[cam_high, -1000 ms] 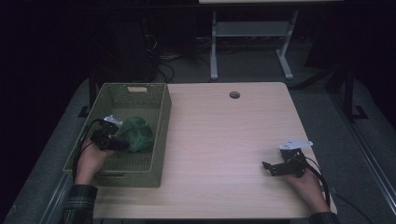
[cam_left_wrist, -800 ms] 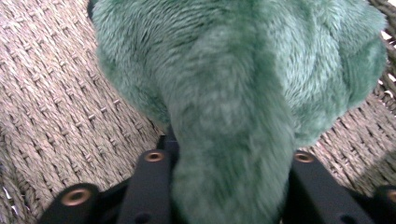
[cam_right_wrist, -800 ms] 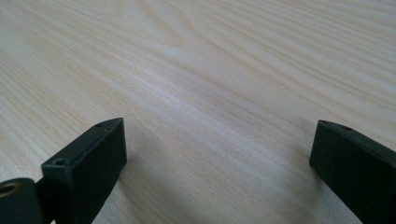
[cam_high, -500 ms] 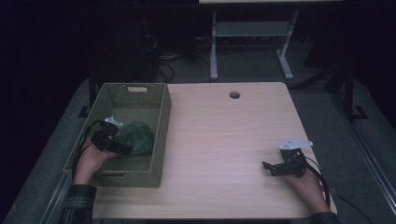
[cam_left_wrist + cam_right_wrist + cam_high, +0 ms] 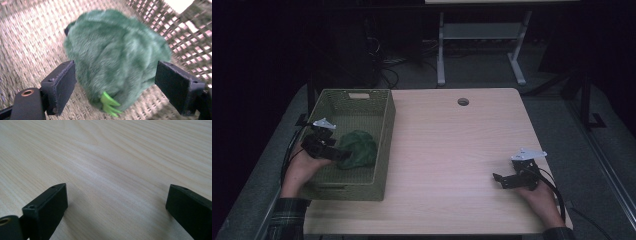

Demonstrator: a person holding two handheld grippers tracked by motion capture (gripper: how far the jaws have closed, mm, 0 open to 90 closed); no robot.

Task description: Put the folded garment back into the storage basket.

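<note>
From the high view, the left gripper hung inside the green woven basket, right at the green plush toy lying on the basket floor. Its jaws had just been opening, so I'd guess this was a drop-off: toy set down in the basket, grip let go. The right gripper sat way off on the bare wooden table, well apart from the basket, probably parked because one hand was enough.

In the left gripper view the fingers stood wide with the plush toy between them and a bit ahead. Neither pad looked to be pressing the fur, so it rested on the basket weave by itself. A bright green tag or leaf bit stuck out nearest the fingers.

In the right gripper view the fingers were spread wide too, nothing between them but wood grain.
</note>
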